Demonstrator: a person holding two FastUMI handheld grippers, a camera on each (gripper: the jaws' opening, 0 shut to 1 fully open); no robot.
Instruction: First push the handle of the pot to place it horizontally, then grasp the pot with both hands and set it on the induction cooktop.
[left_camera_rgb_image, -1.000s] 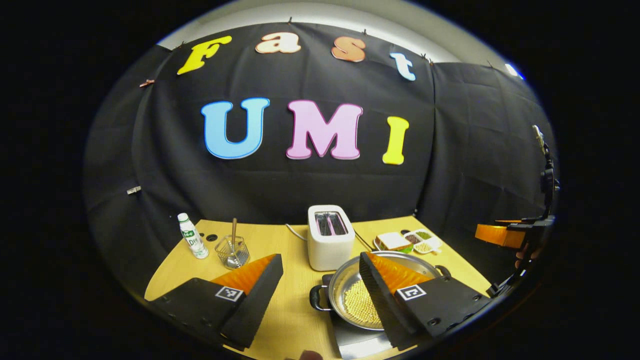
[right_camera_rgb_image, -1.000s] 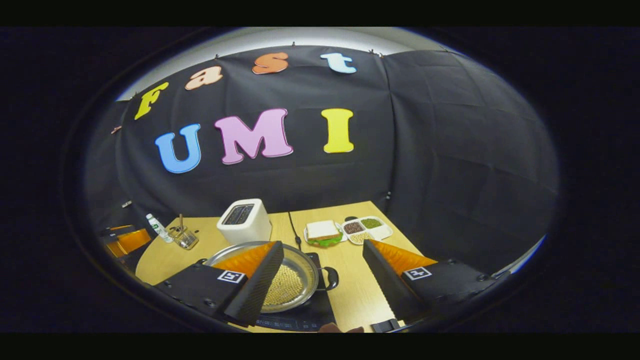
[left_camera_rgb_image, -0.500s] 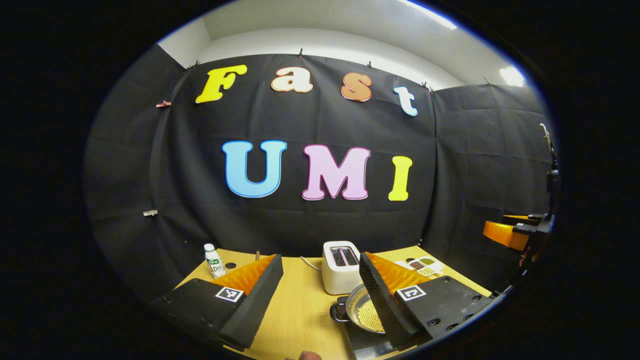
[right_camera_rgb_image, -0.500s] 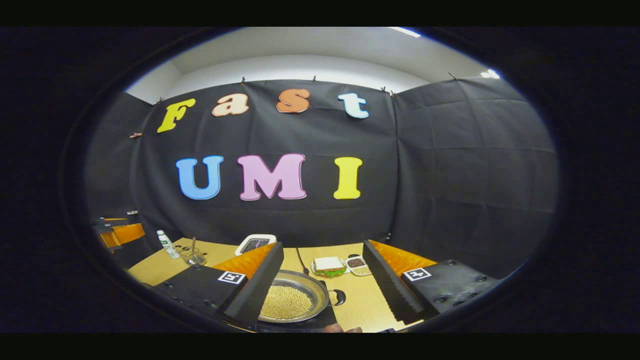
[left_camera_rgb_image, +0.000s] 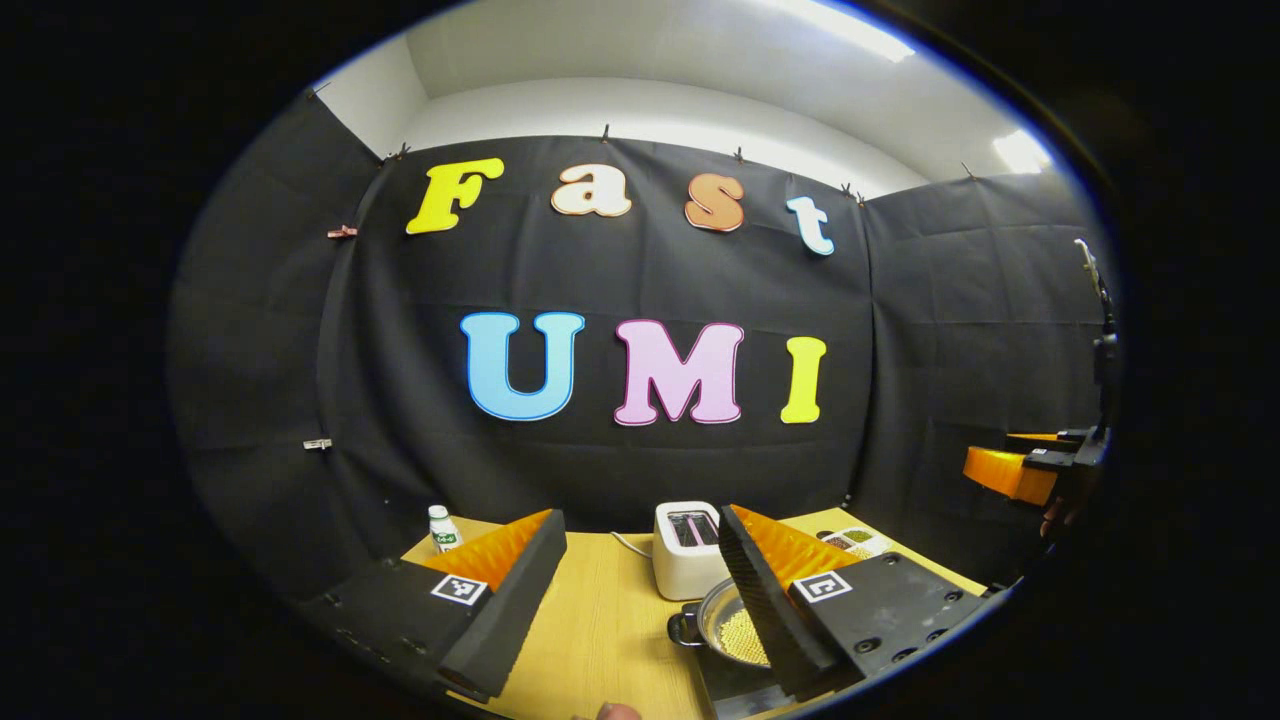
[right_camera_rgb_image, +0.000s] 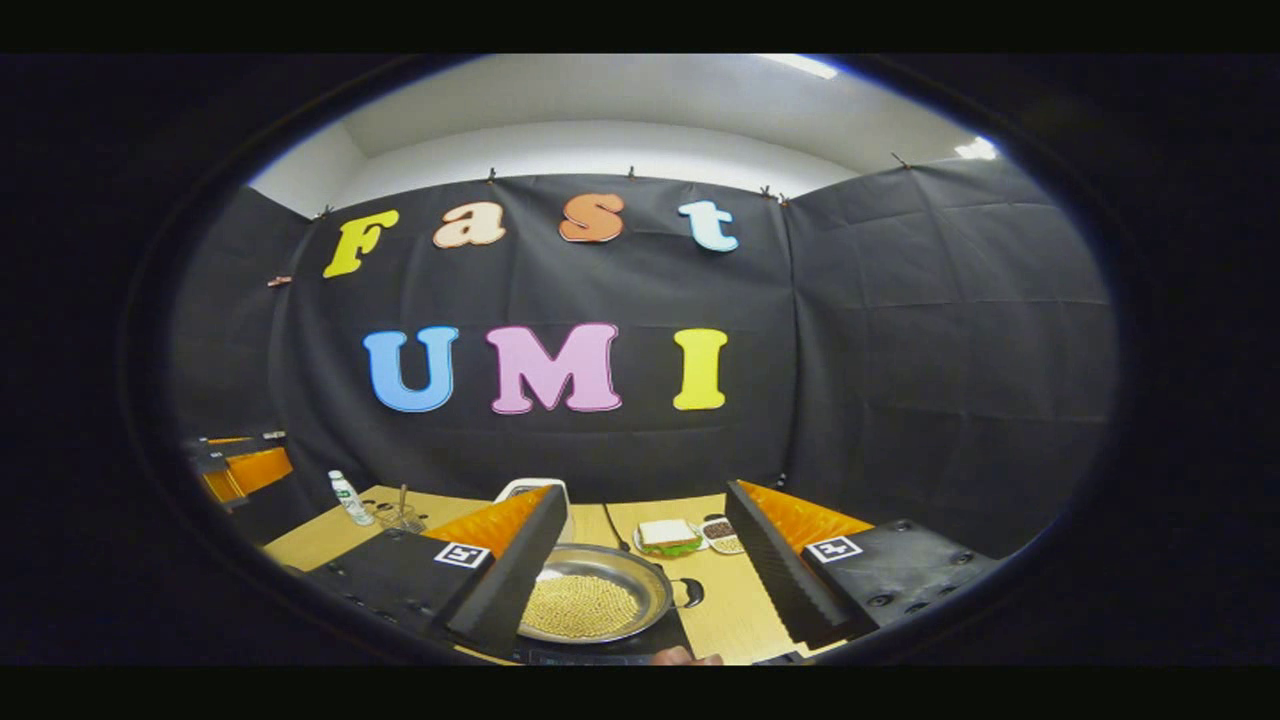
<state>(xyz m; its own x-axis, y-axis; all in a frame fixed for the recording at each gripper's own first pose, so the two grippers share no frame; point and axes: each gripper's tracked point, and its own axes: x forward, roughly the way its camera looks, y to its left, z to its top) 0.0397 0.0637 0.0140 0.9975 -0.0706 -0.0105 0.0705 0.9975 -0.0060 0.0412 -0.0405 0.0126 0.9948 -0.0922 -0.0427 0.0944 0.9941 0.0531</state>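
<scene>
Left gripper (left_camera_rgb_image: 640, 590): I see its jaws spread wide with nothing between them, low in the left gripper view, held above the table (left_camera_rgb_image: 600, 610).
Right gripper (right_camera_rgb_image: 645, 560): I see it spread open and holding nothing, at the bottom of the right gripper view; it also shows at the far right edge of the left gripper view.
Pot (right_camera_rgb_image: 590, 605): bottom centre of the right gripper view, filled with pale round beans, partly behind the right gripper's left finger; in the left gripper view it sits lower right of centre.
Induction cooktop (right_camera_rgb_image: 670, 640): I make out its dark slab under the pot, at the bottom edge.
Pot handle (right_camera_rgb_image: 690, 593): small dark loop on the pot's right side.
Toaster (left_camera_rgb_image: 685, 550): white, just behind the pot.
Sandwich plate (right_camera_rgb_image: 668, 537): behind the pot, right of centre.
Bottle (left_camera_rgb_image: 441, 528): lower left, at the table's far edge.
</scene>
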